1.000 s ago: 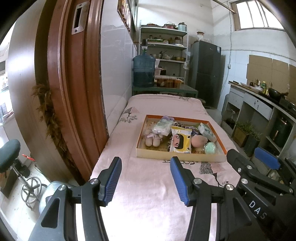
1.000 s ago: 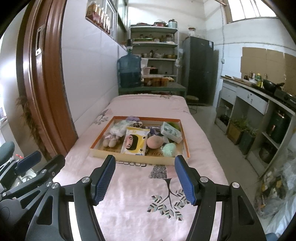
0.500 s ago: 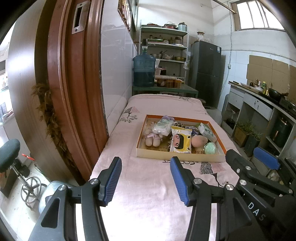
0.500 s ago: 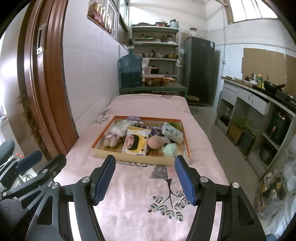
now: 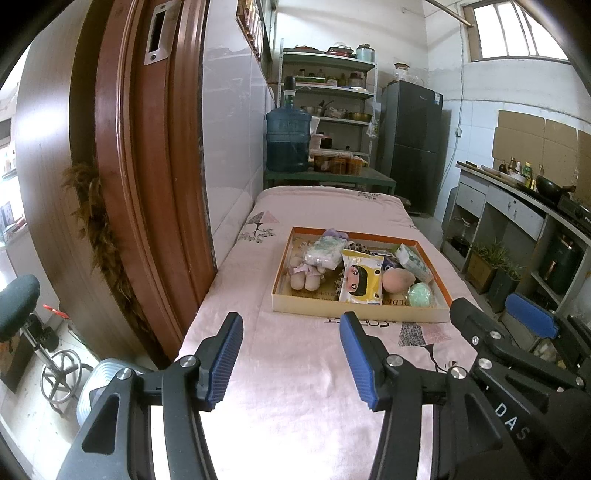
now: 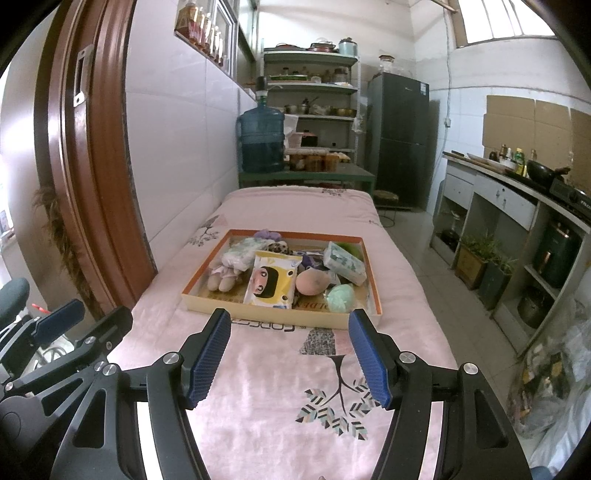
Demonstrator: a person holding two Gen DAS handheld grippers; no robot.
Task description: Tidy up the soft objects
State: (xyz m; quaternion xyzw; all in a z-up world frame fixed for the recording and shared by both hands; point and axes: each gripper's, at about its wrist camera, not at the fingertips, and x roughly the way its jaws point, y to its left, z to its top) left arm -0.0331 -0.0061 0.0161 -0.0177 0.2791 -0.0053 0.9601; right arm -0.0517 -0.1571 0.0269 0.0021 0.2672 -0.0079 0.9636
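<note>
shallow box [image 6: 274, 316] on the bed [image 6: 258, 387] holds a yellow wipes pack [image 6: 272, 284], plush doll [image 6: 221, 275], peach toy [image 6: 312, 282]; both tools, left tool [image 5: 291, 358] and right tool [image 6: 290, 354], gape empty.

Both wrist views overlook the same tray [image 5: 360, 313].

White tiled walls [image 5: 236, 122], dark fridge [image 5: 412, 144] (beside shelves [image 5: 328, 92]) — high window [image 5: 517, 33], daylight

Home kitchen doubling as a living space. Tiled walls, metal shelf rack [image 6: 312, 92] loaded with pots and jars, dark fridge [image 6: 399, 162], big water jug [image 6: 261, 142], counter [image 6: 509, 192] with wok [image 6: 541, 171] and bottles, potted plants [image 6: 480, 258] beneath. Pink-sheeted bed [image 6: 295, 210] along the wall beside a wooden door frame [image 5: 147, 184].
</note>
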